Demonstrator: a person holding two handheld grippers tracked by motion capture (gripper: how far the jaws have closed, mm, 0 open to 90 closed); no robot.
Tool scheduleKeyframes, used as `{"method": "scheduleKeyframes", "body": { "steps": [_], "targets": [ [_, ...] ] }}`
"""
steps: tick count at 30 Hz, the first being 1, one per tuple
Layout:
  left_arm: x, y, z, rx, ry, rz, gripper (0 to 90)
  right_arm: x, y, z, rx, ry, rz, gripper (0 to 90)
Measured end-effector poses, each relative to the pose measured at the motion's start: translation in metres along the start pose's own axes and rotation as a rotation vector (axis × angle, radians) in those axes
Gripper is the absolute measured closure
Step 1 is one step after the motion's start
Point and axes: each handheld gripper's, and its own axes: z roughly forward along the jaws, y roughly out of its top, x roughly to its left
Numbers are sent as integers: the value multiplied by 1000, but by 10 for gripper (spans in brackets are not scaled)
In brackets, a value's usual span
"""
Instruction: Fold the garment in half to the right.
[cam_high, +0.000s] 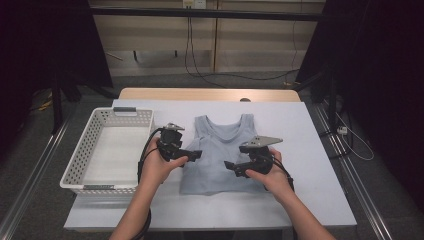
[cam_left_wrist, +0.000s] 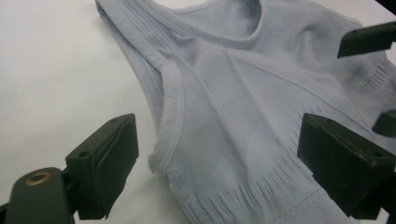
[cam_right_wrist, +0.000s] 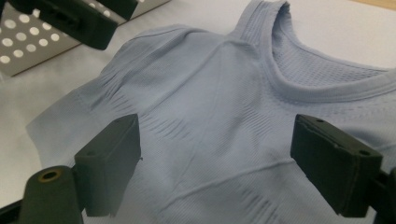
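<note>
1 tank top (cam_high: 218, 155), 1 basket (cam_high: 85, 150), 2 claws: left claw (cam_high: 196, 155), right claw (cam_high: 231, 166).

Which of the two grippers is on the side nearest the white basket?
The left gripper, over the top's basket-side edge; the right gripper is across the garment from the white basket.

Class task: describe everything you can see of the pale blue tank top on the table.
The tank top is pale blue ribbed knit with a scooped neck and two wide straps. It lies flat, a little creased, straps away from the person, on the white table cover beside the basket. Both hand-held grippers hover open above it; nothing grips it.
</note>
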Motion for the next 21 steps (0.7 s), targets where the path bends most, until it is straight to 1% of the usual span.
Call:
{"method": "scheduleKeyframes", "body": {
  "steps": [3,5,6,8,10,12,13,14,15,16,18,21],
  "targets": [
    [3,2,2,7,1,2,126,5,-1,1,4,5,-14,157],
    [6,3,2,13,-2,0,126,8,-1,2,3,14,-15,158],
    [6,3,3,6,0,-6,126,9,-1,3,2,17,-21,156],
    [8,3,4,5,-4,-7,127,11,-1,4,4,19,-29,156],
    [9,4,5,3,0,-9,127,13,-1,4,-1,22,-27,155],
    [10,3,6,12,8,-5,127,15,-1,4,-3,25,-30,156],
    [11,3,5,19,13,1,128,17,-2,5,-5,34,-31,156],
    [11,3,4,14,16,-1,131,19,-2,6,-5,41,-35,156],
    [12,3,3,20,11,-1,131,22,-1,7,-8,50,-42,160],
    [12,4,3,12,17,-1,131,25,-1,9,-6,59,-49,162],
    [11,4,3,6,14,-1,131,31,-1,12,2,76,-71,165],
    [11,3,3,13,13,2,131,39,0,15,5,97,-88,172]
  ]
}}
